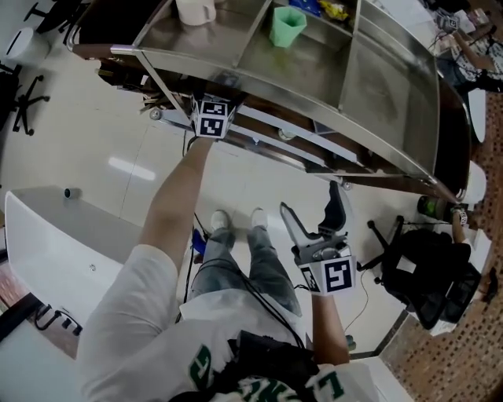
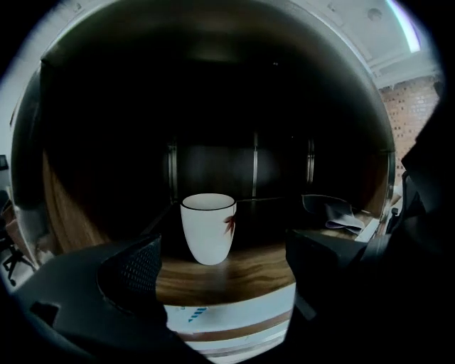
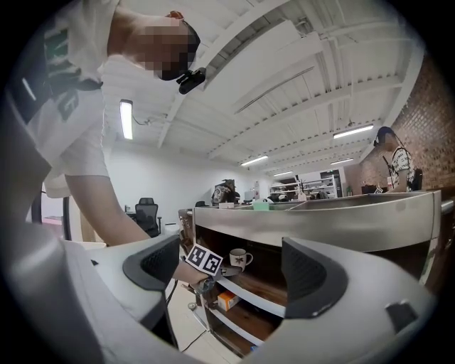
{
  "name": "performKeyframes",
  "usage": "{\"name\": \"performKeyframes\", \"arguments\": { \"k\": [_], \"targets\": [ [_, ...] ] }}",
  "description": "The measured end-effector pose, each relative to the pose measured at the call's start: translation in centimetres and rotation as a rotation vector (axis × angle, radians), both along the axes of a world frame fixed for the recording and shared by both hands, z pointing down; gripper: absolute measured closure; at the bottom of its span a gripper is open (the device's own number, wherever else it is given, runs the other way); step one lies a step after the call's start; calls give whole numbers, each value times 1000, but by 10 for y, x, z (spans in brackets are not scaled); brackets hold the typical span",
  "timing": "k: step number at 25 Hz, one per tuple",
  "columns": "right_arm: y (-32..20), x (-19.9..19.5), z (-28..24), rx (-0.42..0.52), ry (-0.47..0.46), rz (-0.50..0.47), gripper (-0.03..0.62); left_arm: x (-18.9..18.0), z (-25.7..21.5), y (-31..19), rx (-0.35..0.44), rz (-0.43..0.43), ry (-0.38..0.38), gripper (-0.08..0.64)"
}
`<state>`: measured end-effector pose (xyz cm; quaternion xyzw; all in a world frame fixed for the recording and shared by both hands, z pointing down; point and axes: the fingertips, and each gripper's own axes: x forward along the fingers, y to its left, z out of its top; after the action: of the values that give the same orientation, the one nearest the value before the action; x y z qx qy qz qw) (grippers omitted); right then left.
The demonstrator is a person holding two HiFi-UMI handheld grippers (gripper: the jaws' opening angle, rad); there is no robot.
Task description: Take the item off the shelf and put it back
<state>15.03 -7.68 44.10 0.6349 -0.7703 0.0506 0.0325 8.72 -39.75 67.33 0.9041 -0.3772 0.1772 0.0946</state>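
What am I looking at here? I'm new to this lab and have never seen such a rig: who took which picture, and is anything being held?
There is no robot. A person holds a hand-held gripper in each hand and wears a camera on the head.

The head view looks steeply down at the person's arms and a shelf unit with a steel top. A green cup and a white container stand on that top.

The left gripper view comes from a camera riding on the left hand-held gripper. It looks into the dark shelf, where a white mug with a reddish leaf print stands on the wooden shelf. The jaws are apart and the mug is ahead of them, not gripped.

The right gripper view rides on the right hand-held gripper, which is held back, open and empty.
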Motion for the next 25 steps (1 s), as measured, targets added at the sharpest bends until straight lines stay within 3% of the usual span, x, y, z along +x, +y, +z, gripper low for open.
{"name": "performKeyframes", "arguments": {
  "k": [13, 15, 16, 17, 20, 25],
  "targets": [
    [2, 16, 11, -37, 8, 34, 133, 24, 21, -57, -46, -52, 9, 36],
    [6, 15, 10, -42, 21, 28, 132, 30, 29, -66, -69, -61, 28, 87],
    [8, 14, 9, -43, 28, 28, 132, 31, 30, -69, -82, -68, 34, 171],
    [10, 14, 7, -42, 34, 30, 132, 32, 30, -70, -97, -73, 38, 199],
    [16, 13, -4, -27, 47, 42, 132, 30, 31, -54, -136, -37, 19, 204],
    [25, 15, -15, -3, 39, 44, 132, 20, 20, -3, -103, 47, -47, 204]
  ]
}}
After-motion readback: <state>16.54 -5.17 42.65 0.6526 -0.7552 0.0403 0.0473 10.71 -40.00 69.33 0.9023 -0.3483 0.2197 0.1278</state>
